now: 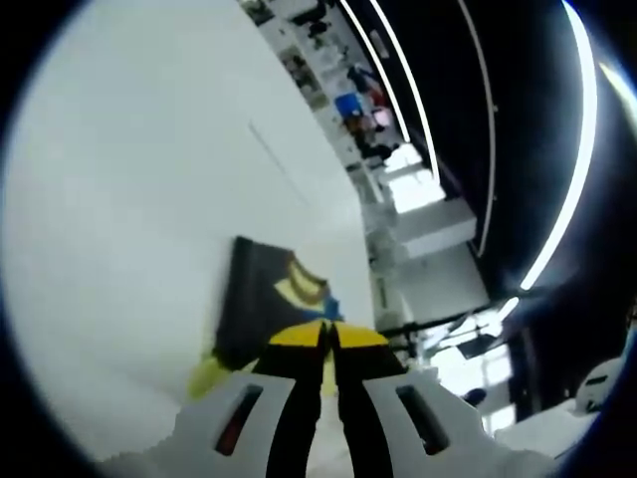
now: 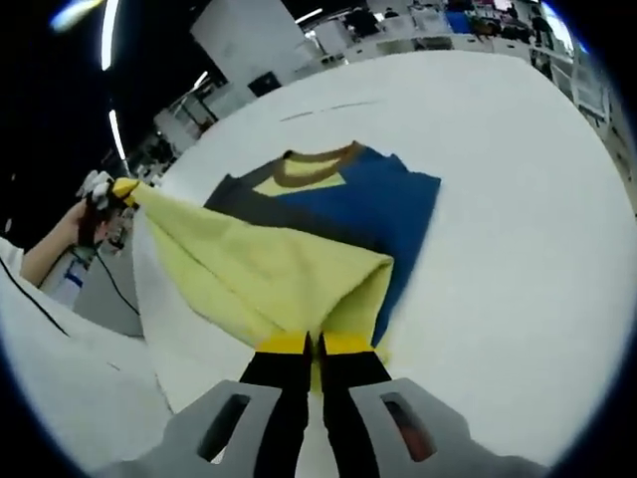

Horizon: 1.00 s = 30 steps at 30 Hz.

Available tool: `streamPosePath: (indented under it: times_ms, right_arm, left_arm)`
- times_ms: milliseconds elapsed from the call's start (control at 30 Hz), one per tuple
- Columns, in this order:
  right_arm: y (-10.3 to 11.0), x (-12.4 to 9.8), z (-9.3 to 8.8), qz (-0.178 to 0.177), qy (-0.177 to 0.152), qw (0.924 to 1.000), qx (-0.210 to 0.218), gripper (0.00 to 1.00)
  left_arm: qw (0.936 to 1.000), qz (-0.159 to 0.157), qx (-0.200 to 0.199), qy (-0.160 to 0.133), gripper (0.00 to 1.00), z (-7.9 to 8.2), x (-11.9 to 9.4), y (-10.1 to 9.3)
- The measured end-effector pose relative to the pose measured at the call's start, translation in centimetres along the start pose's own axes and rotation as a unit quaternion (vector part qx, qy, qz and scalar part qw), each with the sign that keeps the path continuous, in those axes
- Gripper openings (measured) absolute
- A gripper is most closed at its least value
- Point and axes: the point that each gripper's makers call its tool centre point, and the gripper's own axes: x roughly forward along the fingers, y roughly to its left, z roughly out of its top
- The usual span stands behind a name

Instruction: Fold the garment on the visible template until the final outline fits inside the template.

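Pinching a corner of the yellow cloth, the right gripper has its yellow-tipped jaws clenched together with the fabric bunched between them. From there the cloth runs up and to the left as a taut, lifted sheet, narrowing to a point at the left gripper, which a hand holds off the table's near edge. Just beyond the right gripper's tips, under the raised yellow sheet, the rest of the garment lies flat on the white table: a dark blue body with a brown and yellow collar at its far end. Its right edge is straight and ends well short of the table's rim, so wide bare surface lies to the right and ahead.

In the left gripper view, the left gripper has its jaws pressed together too, a little yellow fabric showing beside them, probably caught in the tips, though the blur makes that hard to confirm. The dark garment sits just ahead of the tips, with open table far beyond it.
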Motion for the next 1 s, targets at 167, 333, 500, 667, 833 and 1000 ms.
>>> streamPosePath:
  times_ms: [167, 333, 500, 667, 833, 1000]
  right_arm:
    - [-0.1, -0.7, 0.5, 0.003, -0.014, 0.9999, 0.007, 0.03]
    - [-0.2, -2.0, 1.7, 0.004, -0.041, 0.9989, 0.021, 0.03]
    - [-0.5, -3.5, 2.8, 0.012, -0.069, 0.9967, 0.040, 0.03]
    - [-0.6, -5.1, 3.8, 0.018, -0.098, 0.9933, 0.058, 0.03]
    - [-0.8, -7.2, 5.4, 0.030, -0.144, 0.9848, 0.093, 0.03]
    - [-0.6, -8.9, 6.3, 0.033, -0.160, 0.9820, 0.094, 0.03]
  left_arm:
    - [1.0000, 0.000, 0.000, -0.001, 0.00, 0.1, 0.0, 0.1]
    - [1.0000, -0.001, 0.000, -0.002, 0.00, 0.1, -0.1, 0.1]
    - [1.0000, -0.002, 0.001, -0.003, 0.00, 0.2, -0.2, 0.1]
    - [1.0000, -0.003, 0.002, -0.005, 0.00, 0.2, -0.2, -0.1]
    - [0.9999, -0.009, 0.009, -0.004, 0.00, 0.1, -0.1, -0.5]
    - [0.9996, -0.020, 0.021, -0.007, 0.00, 0.1, 0.1, -1.5]
